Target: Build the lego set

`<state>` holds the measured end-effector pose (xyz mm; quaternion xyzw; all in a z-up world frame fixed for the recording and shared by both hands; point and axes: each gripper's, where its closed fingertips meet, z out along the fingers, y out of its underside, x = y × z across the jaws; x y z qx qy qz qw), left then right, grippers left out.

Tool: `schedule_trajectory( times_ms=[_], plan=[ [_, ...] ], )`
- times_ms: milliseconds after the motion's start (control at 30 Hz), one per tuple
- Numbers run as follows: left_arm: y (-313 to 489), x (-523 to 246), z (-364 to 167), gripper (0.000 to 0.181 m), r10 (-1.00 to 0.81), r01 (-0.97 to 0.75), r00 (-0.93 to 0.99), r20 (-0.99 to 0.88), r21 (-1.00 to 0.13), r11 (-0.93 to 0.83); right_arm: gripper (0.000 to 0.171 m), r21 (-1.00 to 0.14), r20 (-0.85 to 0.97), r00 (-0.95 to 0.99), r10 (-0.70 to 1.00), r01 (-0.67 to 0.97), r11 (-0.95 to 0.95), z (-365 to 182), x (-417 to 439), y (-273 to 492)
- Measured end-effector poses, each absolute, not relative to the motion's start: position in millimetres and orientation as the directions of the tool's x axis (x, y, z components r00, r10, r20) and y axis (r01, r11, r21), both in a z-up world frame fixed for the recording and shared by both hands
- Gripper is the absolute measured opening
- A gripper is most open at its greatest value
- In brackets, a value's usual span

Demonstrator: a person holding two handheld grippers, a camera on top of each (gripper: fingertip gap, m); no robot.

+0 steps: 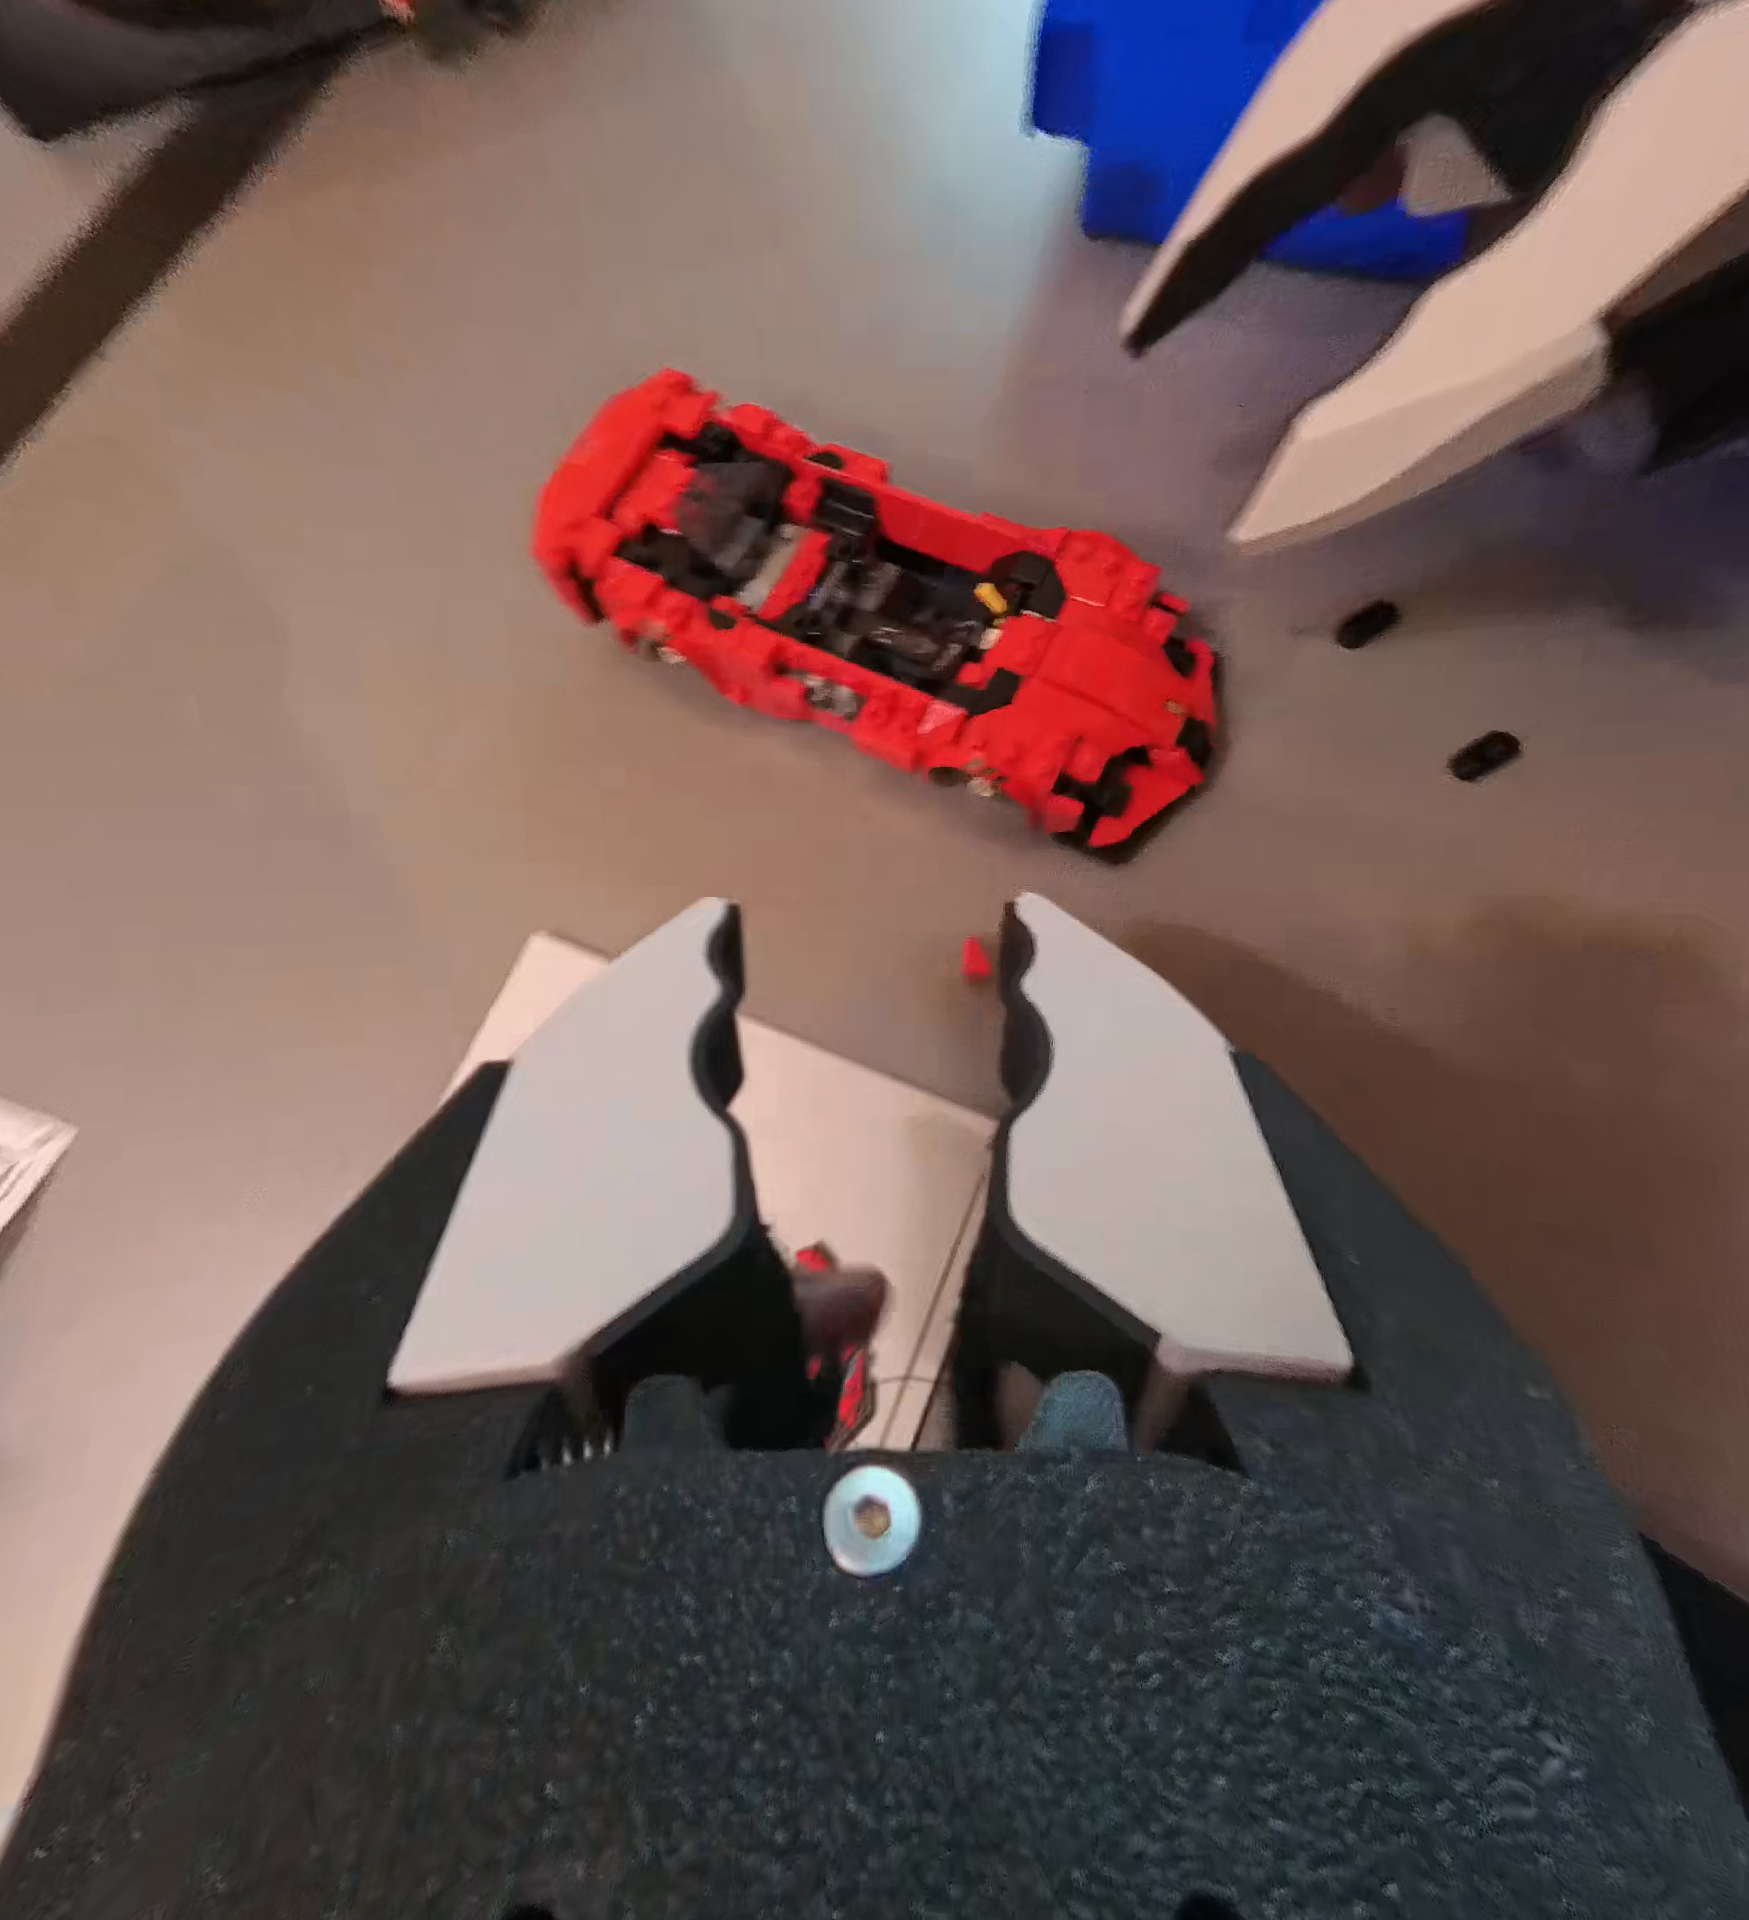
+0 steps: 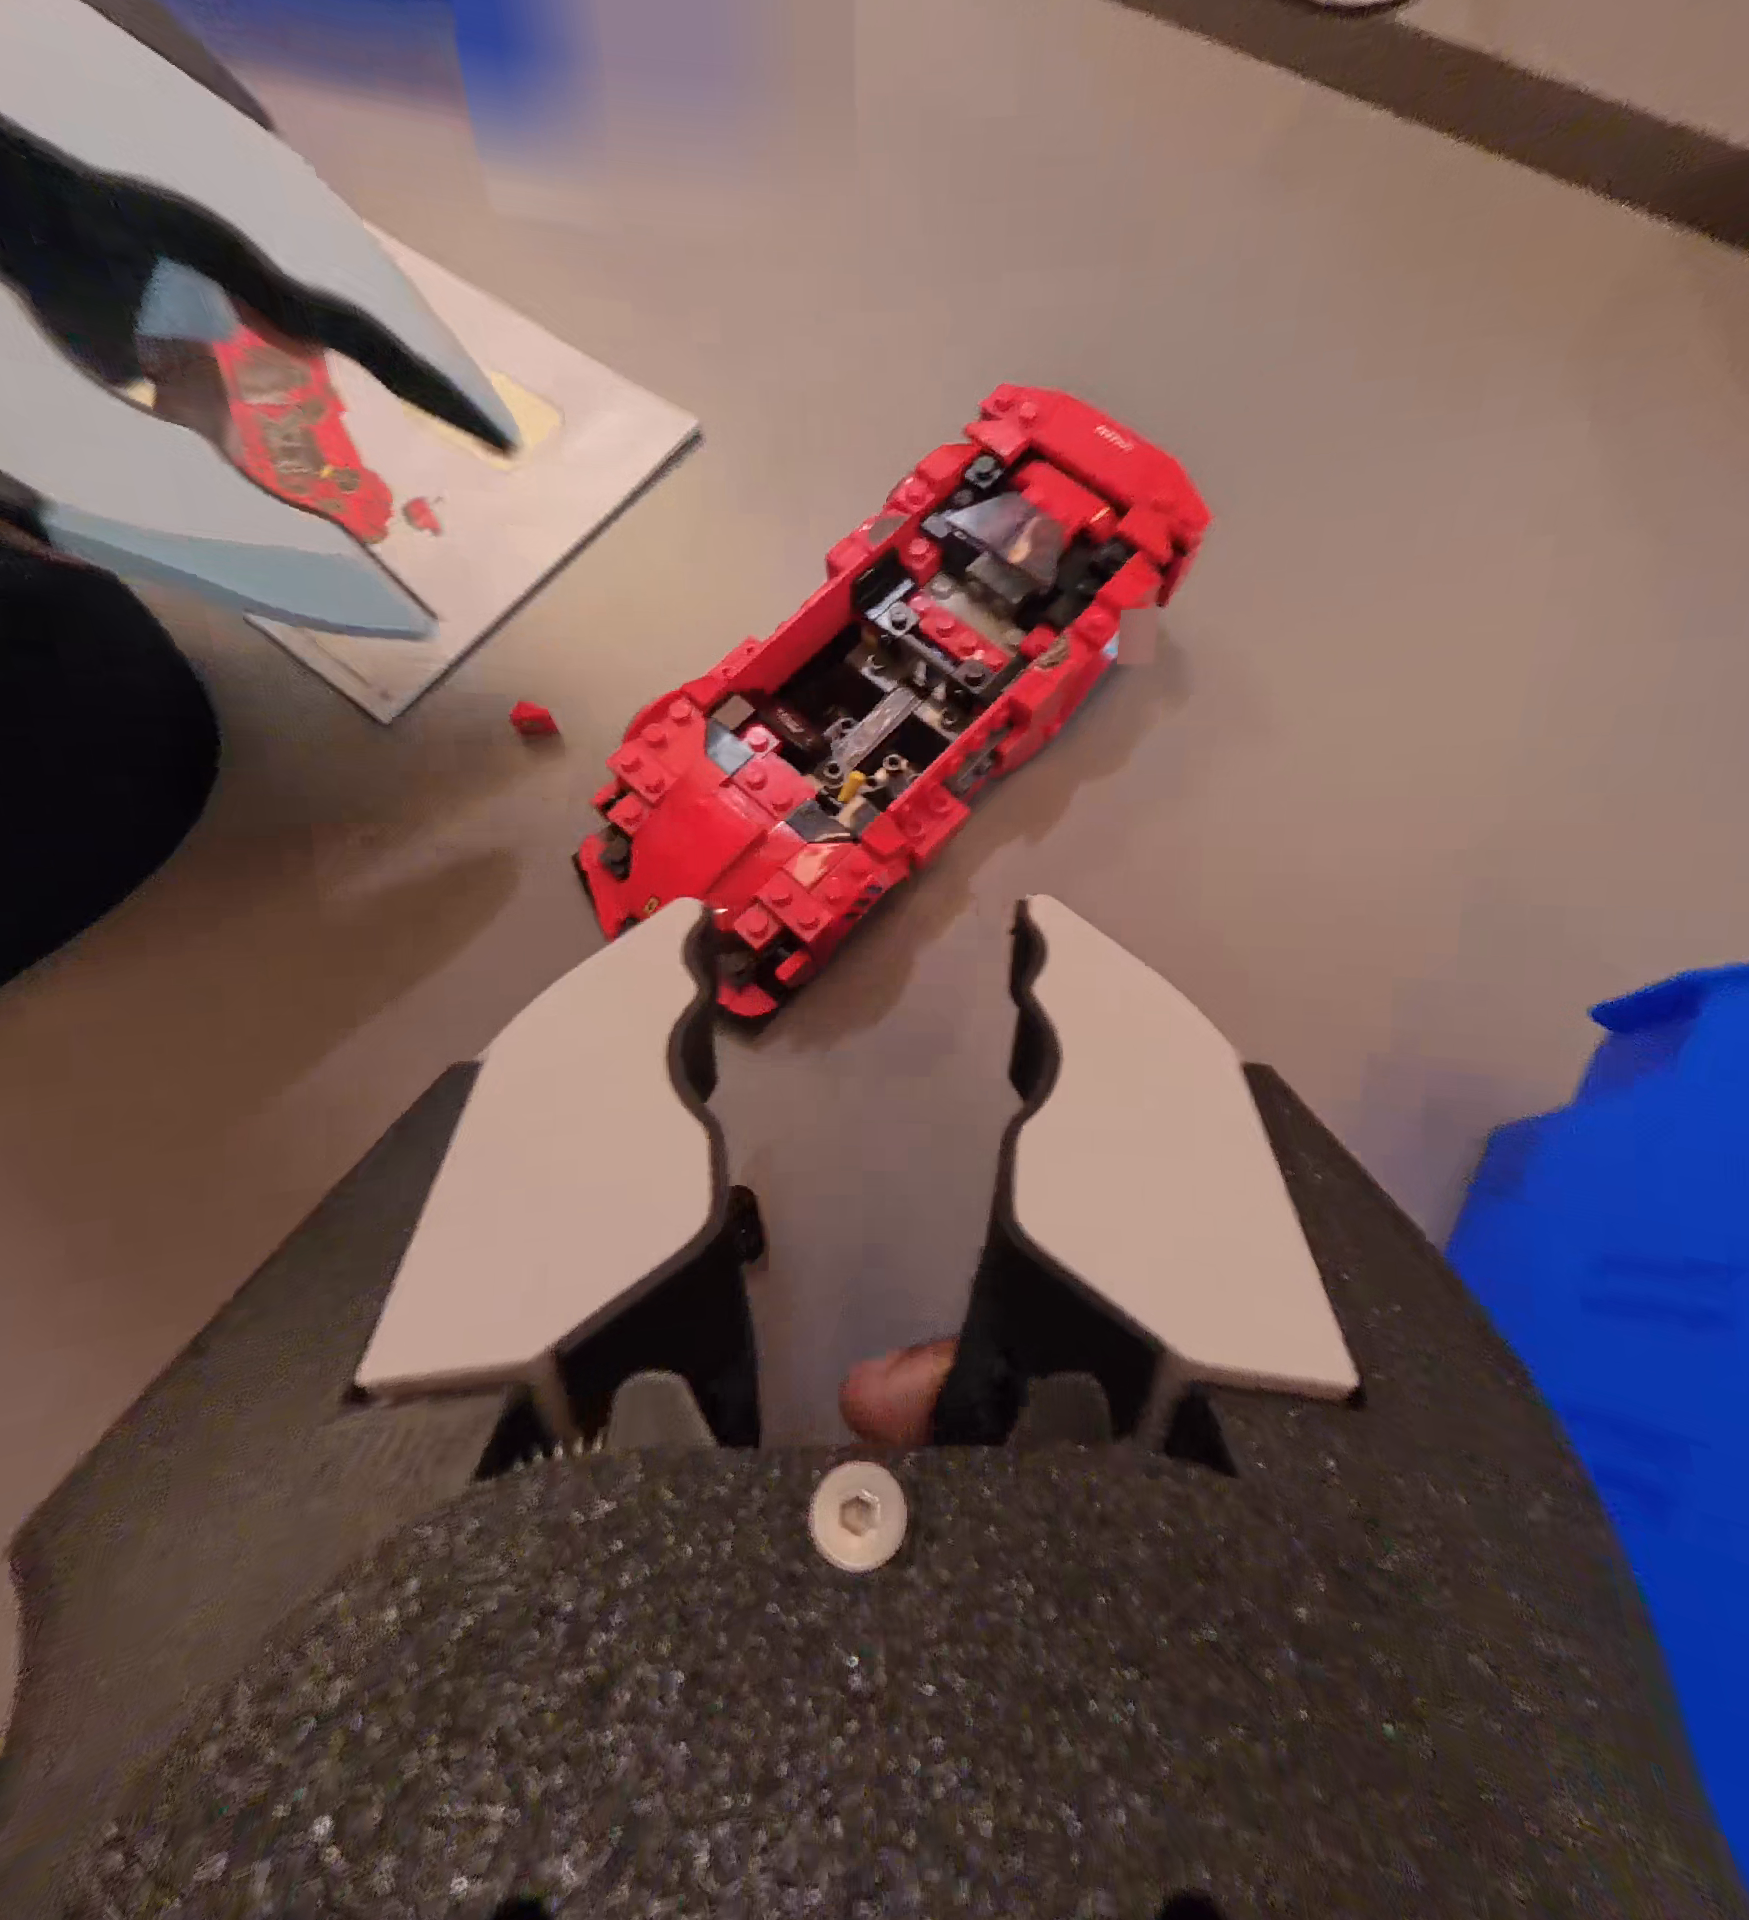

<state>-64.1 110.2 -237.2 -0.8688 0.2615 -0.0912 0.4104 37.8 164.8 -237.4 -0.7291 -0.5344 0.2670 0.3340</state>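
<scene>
Car (image 1: 870, 613) body mostly built mid-table, roof missing; red brick (image 1: 972, 957), two black pieces (image 1: 1366, 623) loose; left gripper (image 1: 870, 925) and right gripper (image 2: 854, 925) fingers apart, empty.

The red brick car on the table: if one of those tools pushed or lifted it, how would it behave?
The red brick car probably slides, not rolls: no wheels are visible. It looks rigid but fragile: small exposed bricks may snap off.

The partly built red brick car (image 1: 875, 613) lies on the grey table (image 1: 330, 727). The open white instruction booklet (image 2: 537, 499) lies near its side, one small red brick (image 2: 533, 718) between them. Two small black pieces (image 1: 1365, 623), possibly tyres, lie beyond the nose; the blue bin (image 2: 1680, 1299) stands farther off.
</scene>
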Motion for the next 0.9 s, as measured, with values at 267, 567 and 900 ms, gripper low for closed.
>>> schedule_trajectory(
  times_ms=[267, 567, 900],
  plan=[
    [79, -112, -183, 0.104, -0.31, -0.076, 0.949, 0.055, -0.916, -0.395, 0.03, -0.963, 0.031, 0.375, 0.927, 0.259, -0.072, -182, 32, 154],
    [54, -159, -158, 0.125, -0.228, -0.029, 0.973, 0.041, -0.955, -0.294, 0.092, -0.987, 0.08, 0.348, 0.934, 0.16, 0.025, -168, 32, 144],
    [40, -141, -177, 0.107, -0.247, -0.025, 0.968, 0.042, -0.965, -0.262, 0.122, -0.992, 0.042, 0.432, 0.901, -0.089, 0.089, -106, 26, 157]
  ],
)
